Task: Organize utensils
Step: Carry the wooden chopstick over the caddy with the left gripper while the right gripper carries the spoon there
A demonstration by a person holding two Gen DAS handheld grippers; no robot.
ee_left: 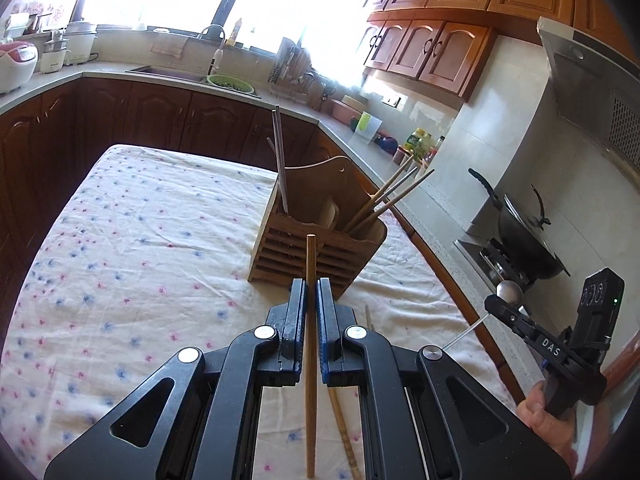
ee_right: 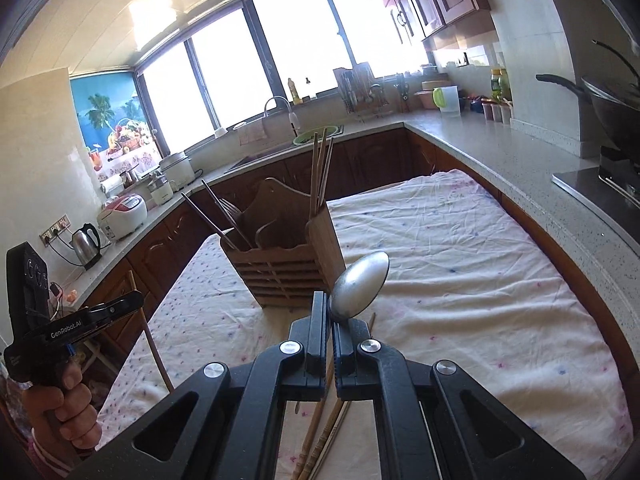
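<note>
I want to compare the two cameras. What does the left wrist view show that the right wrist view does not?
Only the left wrist view: the left tool shut on a wooden chopstick, seen close, and a wok on the stove. Only the right wrist view: the right tool shut on a spoon, seen close, and a kettle. Both: the holder on the cloth, and loose chopsticks.

Daylight floods through windows (ee_right: 280, 56), blown out; fisheye bends edges; dark corner vignetting; focus sharp.

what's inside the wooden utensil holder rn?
Wooden utensil holder: wooden chopsticks in one end compartment, metal chopsticks and a fork in the other. Lower ends hidden behind its walls.
</note>
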